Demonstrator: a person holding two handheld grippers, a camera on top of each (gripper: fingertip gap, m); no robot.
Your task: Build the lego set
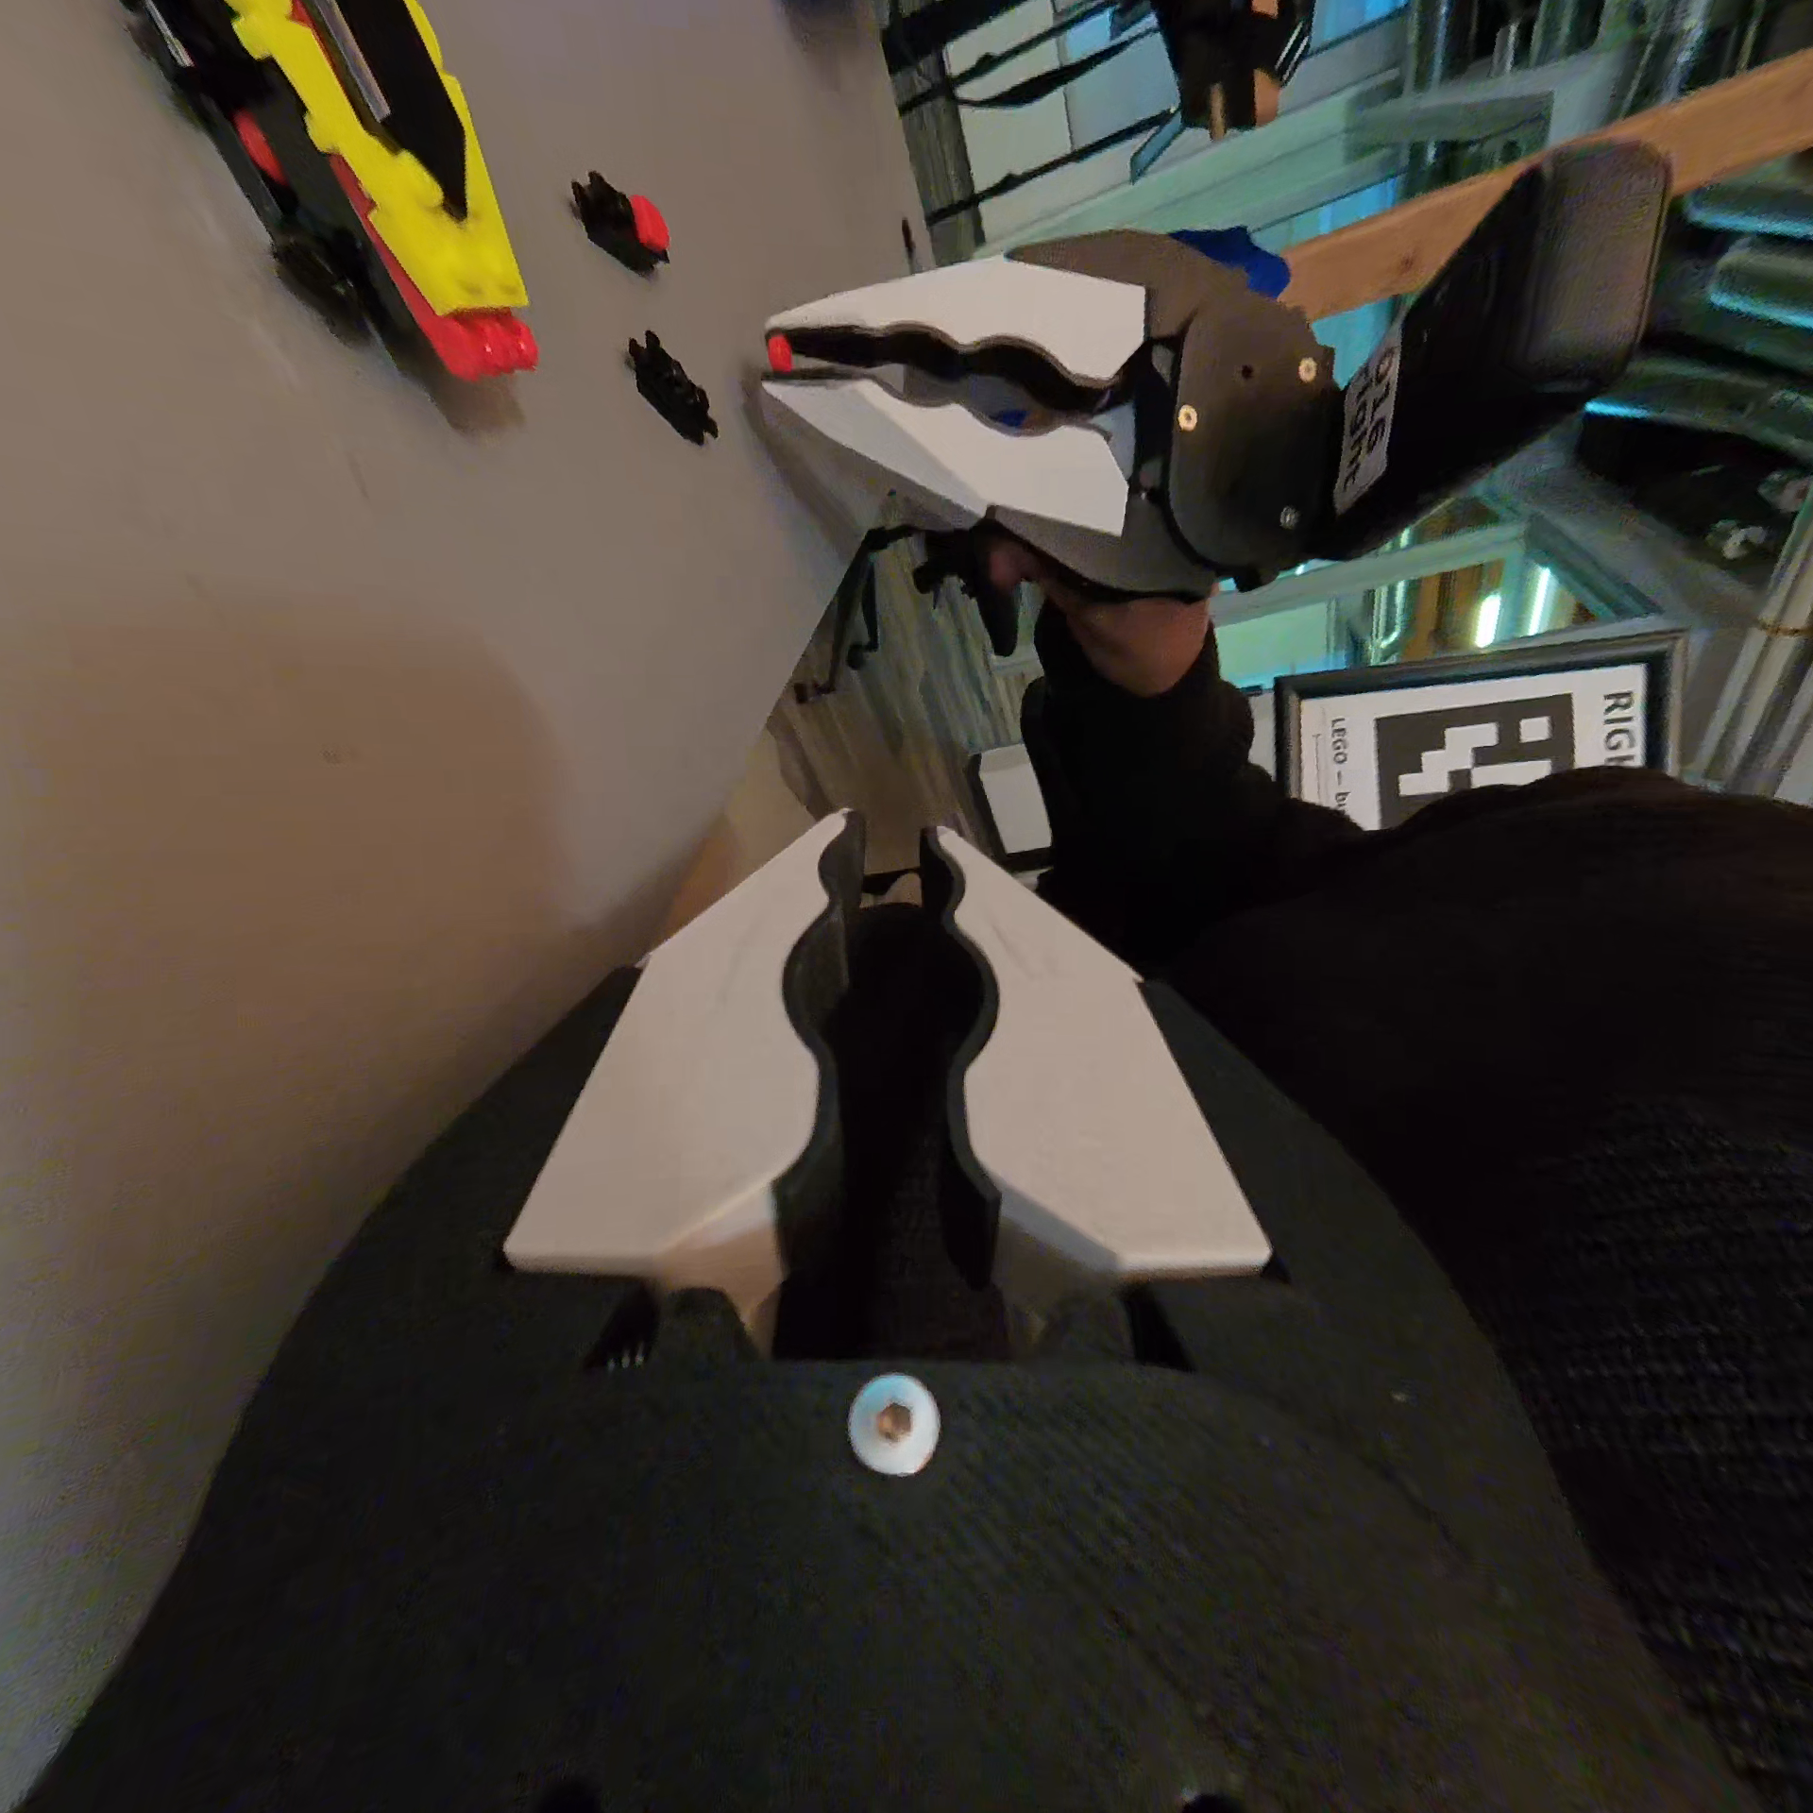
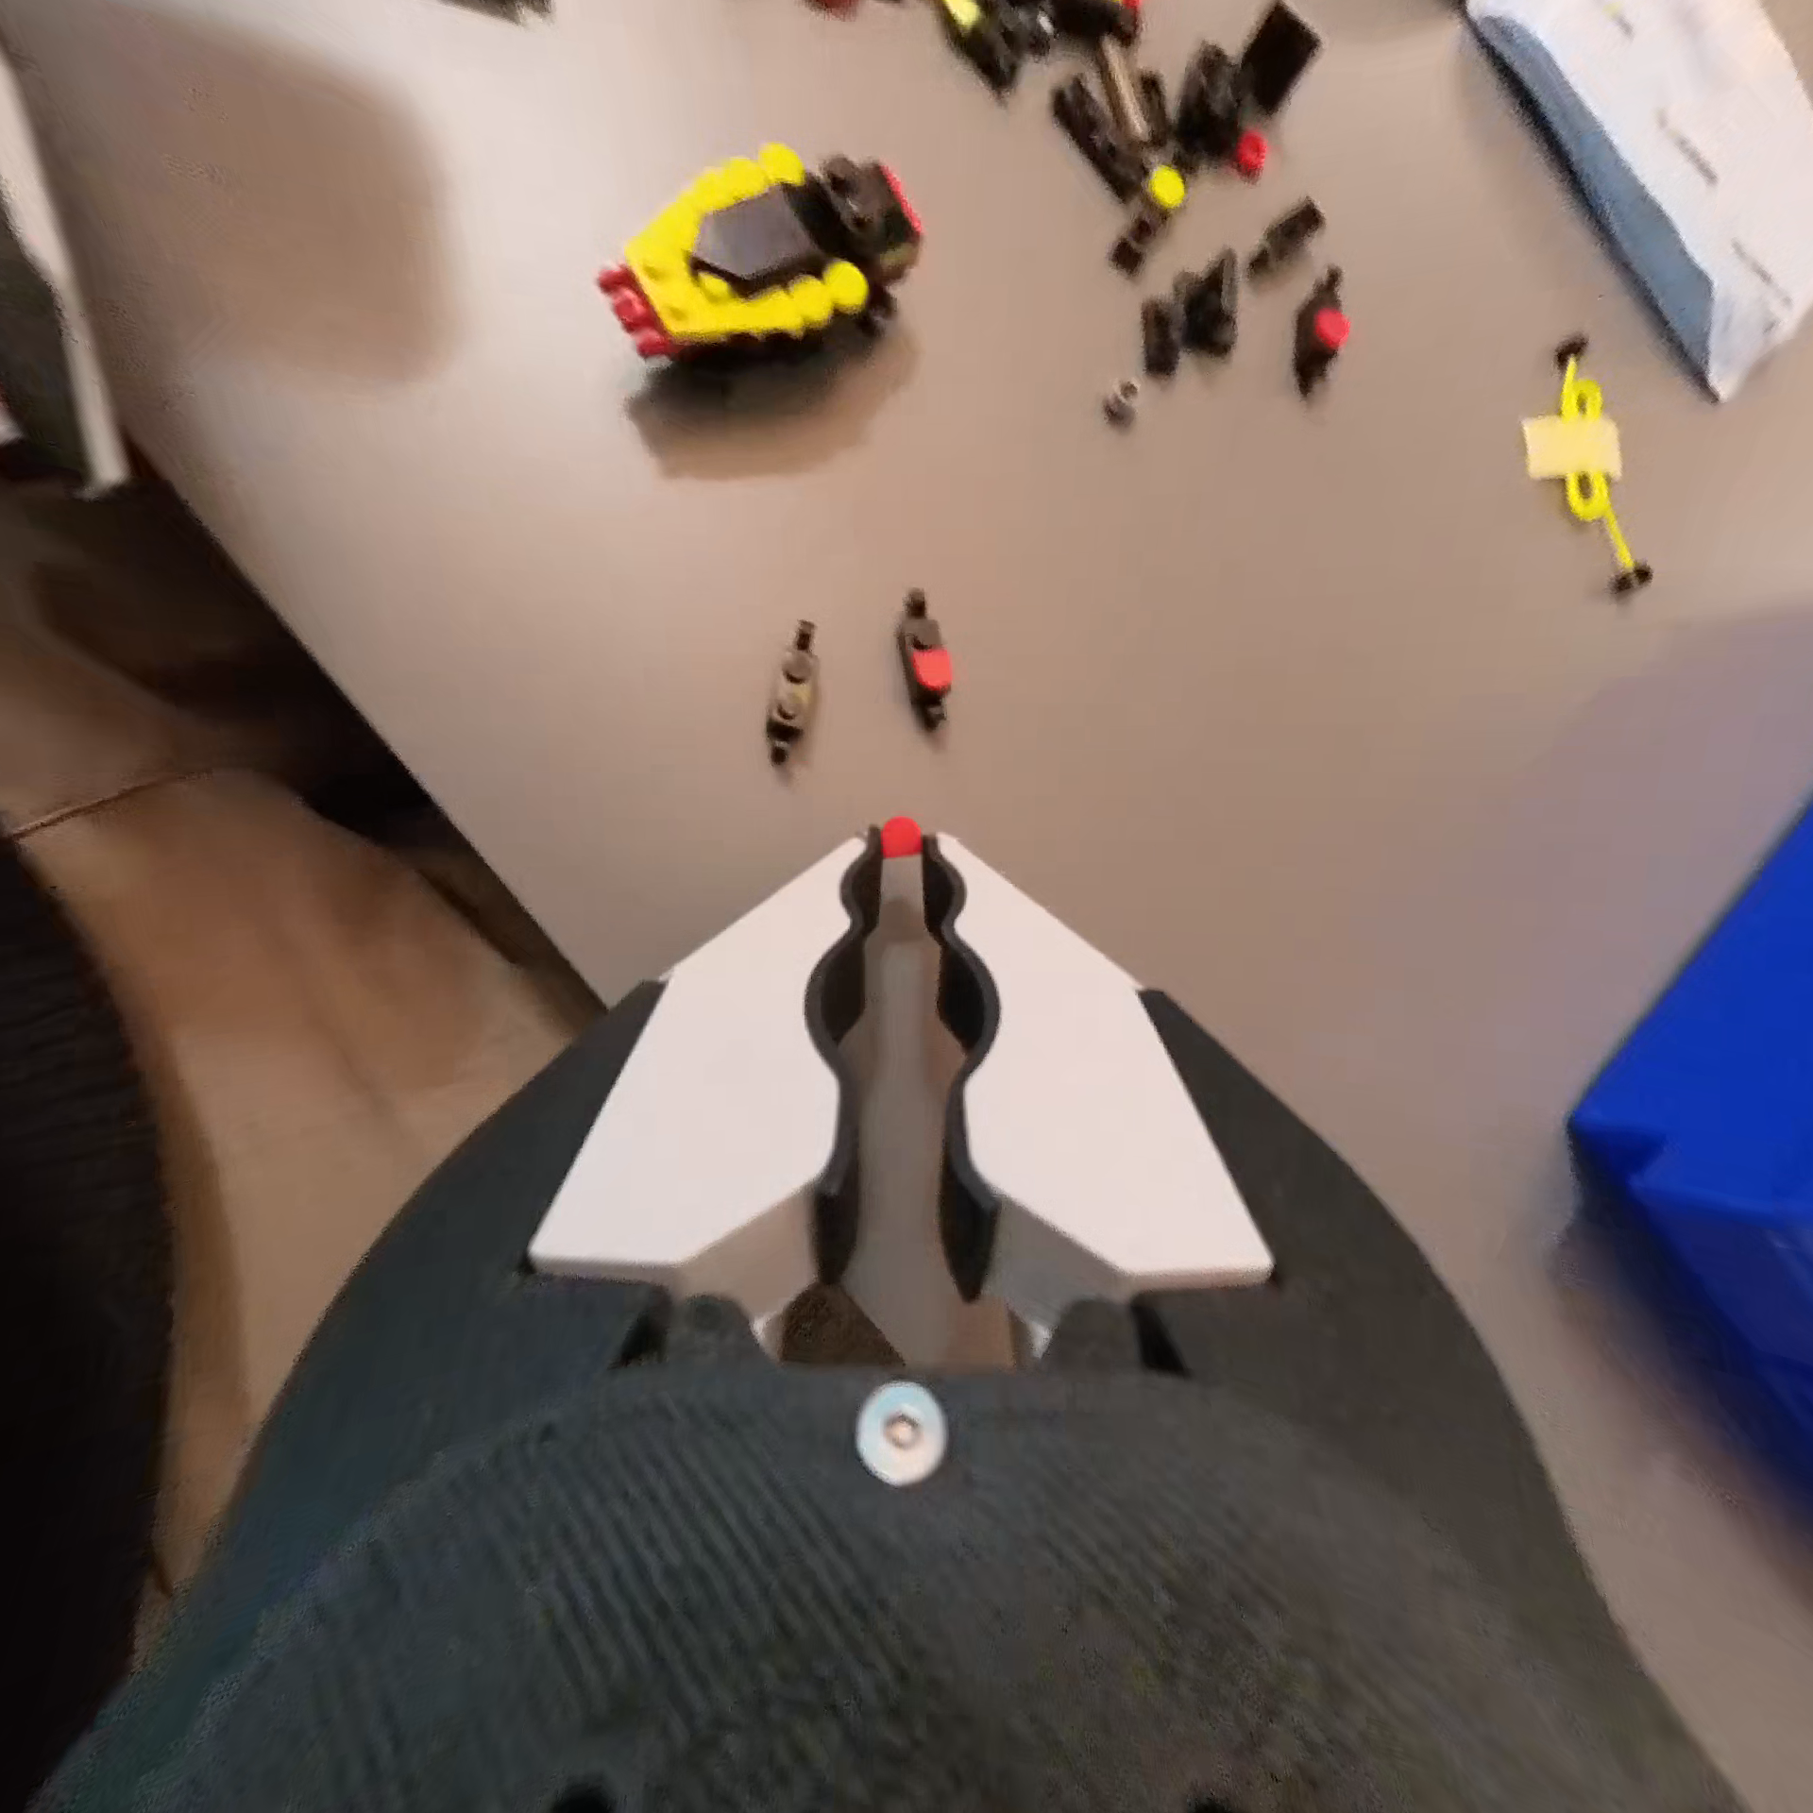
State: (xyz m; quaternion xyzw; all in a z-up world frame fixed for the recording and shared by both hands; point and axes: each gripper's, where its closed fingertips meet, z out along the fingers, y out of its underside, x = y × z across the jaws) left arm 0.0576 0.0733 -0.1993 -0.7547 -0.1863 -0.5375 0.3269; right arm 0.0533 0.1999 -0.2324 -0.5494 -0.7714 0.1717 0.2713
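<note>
My right gripper (image 2: 901, 848) is shut on a small red round brick piece (image 2: 901, 836), pinched at the very fingertips just above the grey table (image 2: 1275, 785). The left wrist view also shows that gripper (image 1: 775, 371) with the red piece (image 1: 780, 351) at its tip. Just ahead of it lie a small black piece with a red stud (image 2: 922, 662) and a plain black piece (image 2: 793, 692). A yellow, black and red brick vehicle (image 2: 755, 260) stands farther off. My left gripper (image 1: 893, 844) is off the table's edge, slightly open, with nothing between its fingers.
Several loose black, red and yellow parts (image 2: 1177, 147) lie at the far side. A yellow cord piece (image 2: 1579, 451) and a white and blue packet (image 2: 1648, 147) are at the right. A blue bin (image 2: 1707, 1128) stands near right. A framed sign (image 1: 1472, 736) stands beyond the table. One gripper's finger ends stand about 12 centimetres off the other's.
</note>
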